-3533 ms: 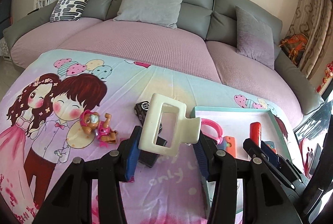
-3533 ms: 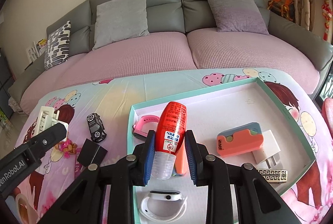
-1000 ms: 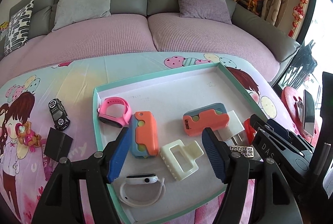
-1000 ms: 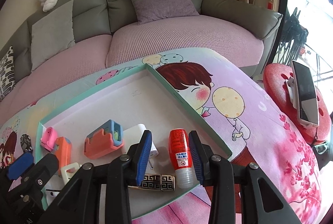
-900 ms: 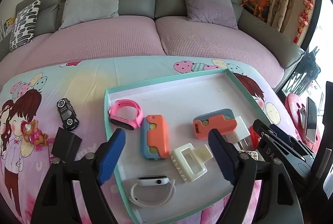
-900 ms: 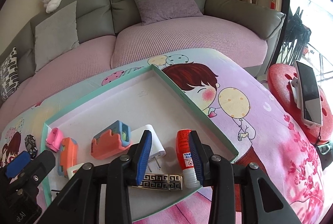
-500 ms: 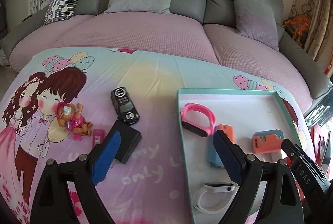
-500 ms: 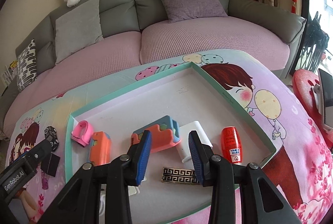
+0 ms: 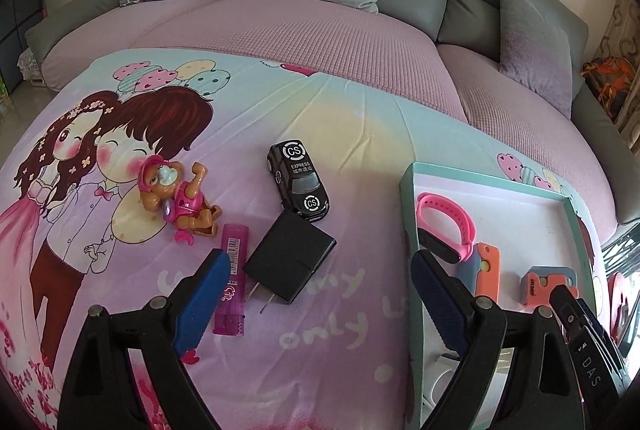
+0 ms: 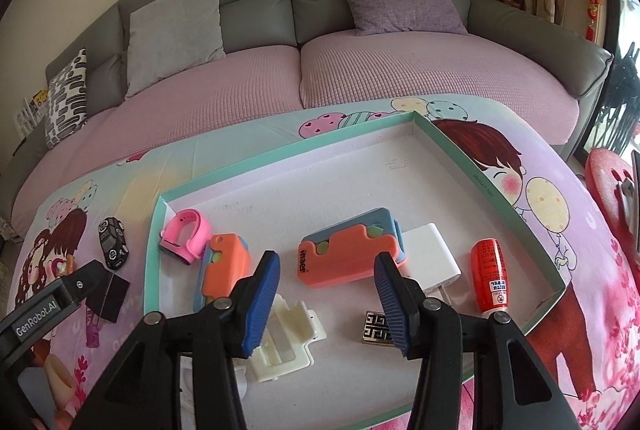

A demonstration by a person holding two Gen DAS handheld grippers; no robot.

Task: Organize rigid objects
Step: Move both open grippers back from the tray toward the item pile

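Both grippers stand with jaws spread wide and hold nothing. Left gripper (image 9: 316,294) hangs over the printed cloth (image 9: 352,134), outside the left wall of the tray (image 9: 408,214). Between its blue pads lies the black charger (image 9: 290,256), prongs pointing toward the camera, with free cloth on its right side up to the tray wall. The purple lighter (image 9: 231,280) lies just beside the left pad, close to the charger's left edge. The black toy car (image 9: 298,180) sits past the charger, its near end just beside the charger's far corner. The pup figure (image 9: 176,196) lies further left, near the far end of the lighter.

Right gripper (image 10: 326,304) hovers over the near half of the tray (image 10: 280,154). Beyond its pads lies the orange-blue holder (image 10: 348,254), and the white plug (image 10: 430,260) touches its right end. The red bottle (image 10: 490,276) lies near the right wall, apart from the plug. The gold-patterned plate (image 10: 376,328) sits at the right pad, the cream hair claw (image 10: 286,338) partly under the left pad. Along the left wall are the pink watch band (image 10: 186,236) and a second orange holder (image 10: 222,270), touching each other. The far half of the tray floor is bare, up to the far corner.
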